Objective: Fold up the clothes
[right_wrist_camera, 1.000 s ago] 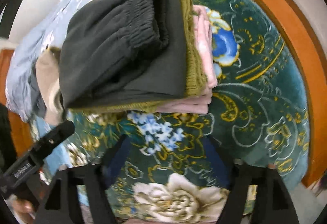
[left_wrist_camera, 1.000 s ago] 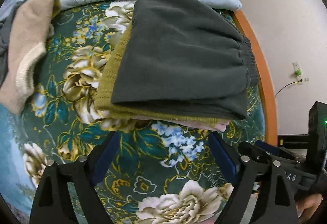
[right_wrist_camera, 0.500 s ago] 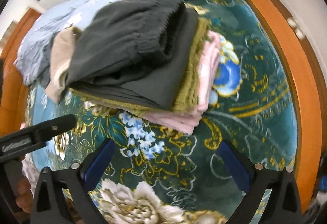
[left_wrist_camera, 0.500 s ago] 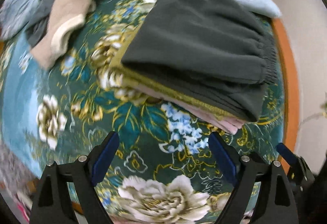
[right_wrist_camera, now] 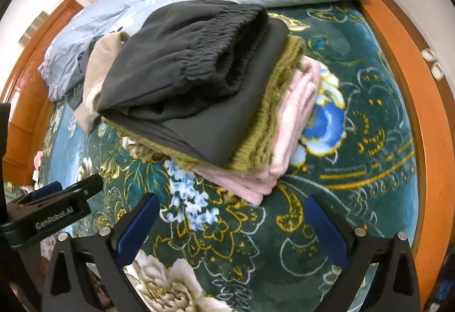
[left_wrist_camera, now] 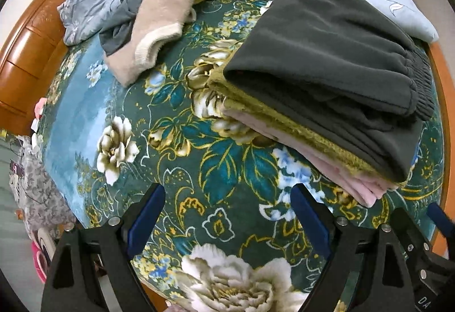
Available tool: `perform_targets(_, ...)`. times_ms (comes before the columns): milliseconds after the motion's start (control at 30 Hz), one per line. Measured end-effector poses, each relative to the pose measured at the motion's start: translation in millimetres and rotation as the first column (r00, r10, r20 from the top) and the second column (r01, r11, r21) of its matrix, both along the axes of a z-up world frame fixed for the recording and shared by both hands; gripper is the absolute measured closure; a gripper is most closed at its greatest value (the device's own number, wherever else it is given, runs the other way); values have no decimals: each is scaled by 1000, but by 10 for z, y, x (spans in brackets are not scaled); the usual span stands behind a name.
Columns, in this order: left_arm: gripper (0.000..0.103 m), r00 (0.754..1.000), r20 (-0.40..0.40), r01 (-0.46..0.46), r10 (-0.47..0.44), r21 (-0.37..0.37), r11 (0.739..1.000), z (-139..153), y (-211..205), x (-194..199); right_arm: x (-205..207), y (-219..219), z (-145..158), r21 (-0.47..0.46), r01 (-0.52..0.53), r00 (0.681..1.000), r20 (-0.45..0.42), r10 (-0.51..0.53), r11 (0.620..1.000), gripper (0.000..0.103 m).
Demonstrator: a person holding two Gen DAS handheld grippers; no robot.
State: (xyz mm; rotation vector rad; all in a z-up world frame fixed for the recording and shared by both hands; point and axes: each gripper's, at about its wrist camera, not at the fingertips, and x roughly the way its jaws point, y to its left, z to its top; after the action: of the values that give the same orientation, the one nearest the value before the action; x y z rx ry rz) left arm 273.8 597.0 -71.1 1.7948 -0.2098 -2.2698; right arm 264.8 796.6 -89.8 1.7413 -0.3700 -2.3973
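At right of frame, dark trousers (left_wrist_camera: pixel 327 56) top a folded stack (left_wrist_camera: pixel 298 138). Upper left, a beige sweater (left_wrist_camera: pixel 159 24) lies seemingly unfolded. Left gripper (left_wrist_camera: pixel 227 215) and right gripper (right_wrist_camera: pixel 231 221) both gape, empty.

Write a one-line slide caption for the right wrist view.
Open right gripper faces a folded stack: dark grey trousers over olive knit and pink garment.
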Motion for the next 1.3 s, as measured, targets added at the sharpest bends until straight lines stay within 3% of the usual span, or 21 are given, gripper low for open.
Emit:
perform_targets(100,13,999,3,35,-35,-23,999,-29,29,-35,-73,-36,-28,0,-31,1000,-2,31,1000,0)
perform_targets(367,13,999,32,36,-37,16,999,-162,57,-183,-274,-180,-137,-10,-87,996,22,87,996,0)
perform_targets(867,13,993,109,30,-34,36,999,-428,174,-233,-357,-44,-293,4,-80,995,62,80,997,0)
perform_targets(1300,13,995,94,39,-41,25,999,-412,249,-325,-349,19,-282,3,-84,995,61,84,996,0)
